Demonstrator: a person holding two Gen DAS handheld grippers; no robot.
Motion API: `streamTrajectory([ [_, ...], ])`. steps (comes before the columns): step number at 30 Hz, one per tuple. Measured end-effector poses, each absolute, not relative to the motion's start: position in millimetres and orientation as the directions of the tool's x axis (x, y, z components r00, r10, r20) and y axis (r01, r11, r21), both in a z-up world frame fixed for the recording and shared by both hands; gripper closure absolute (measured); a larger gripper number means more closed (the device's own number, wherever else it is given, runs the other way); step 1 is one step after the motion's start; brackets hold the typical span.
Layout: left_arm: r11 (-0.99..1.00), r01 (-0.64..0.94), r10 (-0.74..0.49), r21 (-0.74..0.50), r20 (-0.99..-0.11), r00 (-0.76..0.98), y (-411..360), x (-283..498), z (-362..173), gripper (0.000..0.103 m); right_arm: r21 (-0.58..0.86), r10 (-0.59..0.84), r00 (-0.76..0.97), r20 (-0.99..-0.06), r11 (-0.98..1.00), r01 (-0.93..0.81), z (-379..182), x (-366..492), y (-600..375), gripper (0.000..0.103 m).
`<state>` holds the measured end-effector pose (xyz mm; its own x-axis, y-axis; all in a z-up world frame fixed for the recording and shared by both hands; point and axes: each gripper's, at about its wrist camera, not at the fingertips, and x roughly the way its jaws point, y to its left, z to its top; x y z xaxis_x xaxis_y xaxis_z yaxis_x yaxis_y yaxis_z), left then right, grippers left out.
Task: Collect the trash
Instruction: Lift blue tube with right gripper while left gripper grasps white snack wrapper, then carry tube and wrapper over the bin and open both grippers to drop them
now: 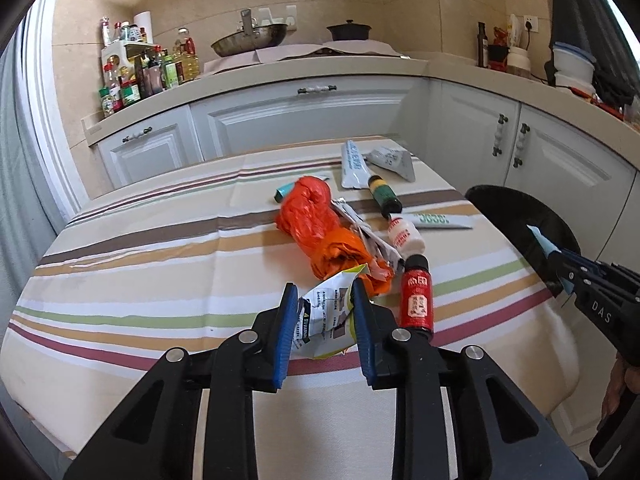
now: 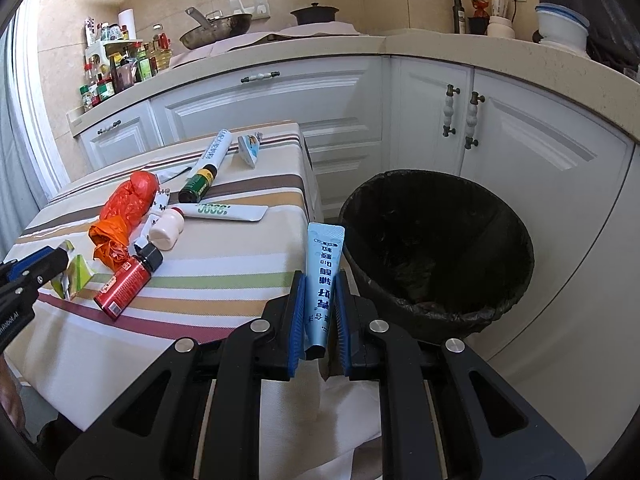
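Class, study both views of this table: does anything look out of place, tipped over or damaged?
Yes. A red bottle, a white bottle and a green bottle all lie on their sides on the striped tablecloth, beside a crumpled orange plastic bag and flattened tubes. Nothing looks spilled.

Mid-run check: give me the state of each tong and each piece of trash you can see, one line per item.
Left tongs: shut on the crumpled wrapper.
Right tongs: shut on the light blue tube, beside the bin.
Bin: open, black liner.
Red bottle: lying down, capped.
White bottle: lying down.
Green bottle: lying down.
Orange bag: crumpled on the table.
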<state>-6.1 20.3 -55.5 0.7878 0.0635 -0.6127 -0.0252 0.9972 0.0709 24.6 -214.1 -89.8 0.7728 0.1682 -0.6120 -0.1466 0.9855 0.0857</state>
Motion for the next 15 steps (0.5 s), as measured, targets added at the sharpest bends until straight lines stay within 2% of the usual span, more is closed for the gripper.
streamTrajectory([
  [15,1.000,-0.015,0.025,0.023,-0.555,0.831,8,11,-26,0.075,0.068,0.129,0.802,-0.583,0.992,-0.110,-72,33,-226,0.088],
])
